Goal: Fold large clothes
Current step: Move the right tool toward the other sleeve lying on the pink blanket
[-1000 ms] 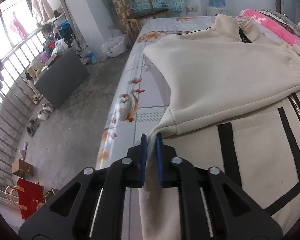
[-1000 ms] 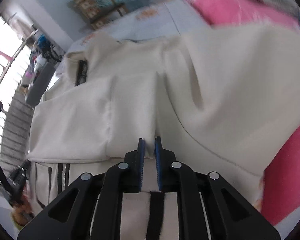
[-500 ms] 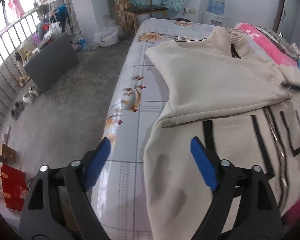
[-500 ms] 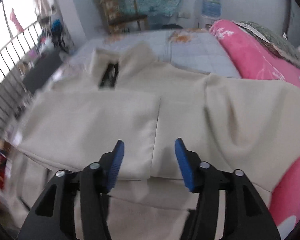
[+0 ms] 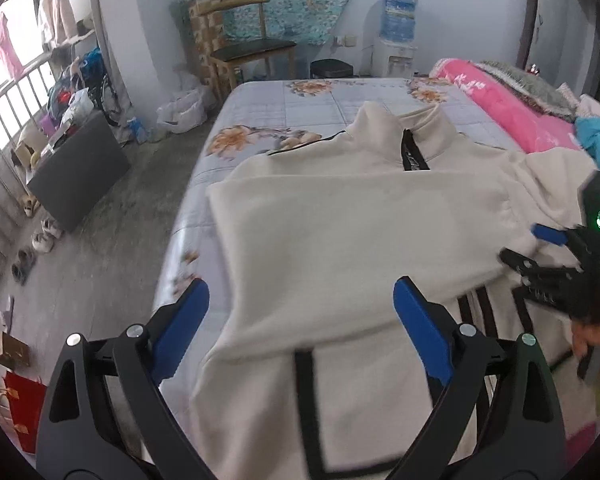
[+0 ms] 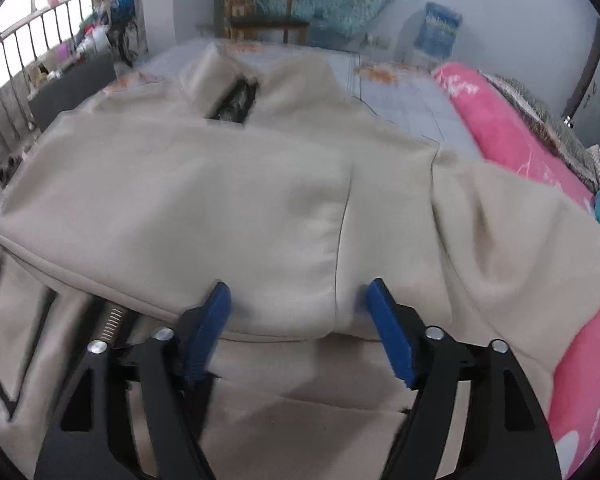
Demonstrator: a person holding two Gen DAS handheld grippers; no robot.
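You have a cream jacket (image 5: pixel 340 248) spread across the bed (image 5: pixel 300 100), filling the middle of both views, collar (image 5: pixel 400 132) toward the top of the frame and one sleeve (image 5: pixel 360 224) laid crosswise over the chest. Your left gripper (image 5: pixel 300 312) hangs above its lower part with the fingers (image 5: pixel 182 324) spread wide and opening further; cloth shows under the gap, but nothing is pinched. Your right gripper (image 6: pixel 300 320) sits at the bottom centre of its view, over the sleeve's lower edge, fingers (image 6: pixel 388 332) likewise parting and clear of the fabric.

The jacket looks like thick fleece: soft, limp, fairly weighty for cloth, and likely to sag and drag if lifted by one point. It is not fragile, nor slippery. Take it at firm edges: the hem at lower frame, the shoulder seams, or the sleeve's cuff. Pinch both layers together, with your two grips well apart, so the fold stays square. Avoid the zip (image 6: pixel 112 322) at lower left of the right view; metal teeth give a poor bite.
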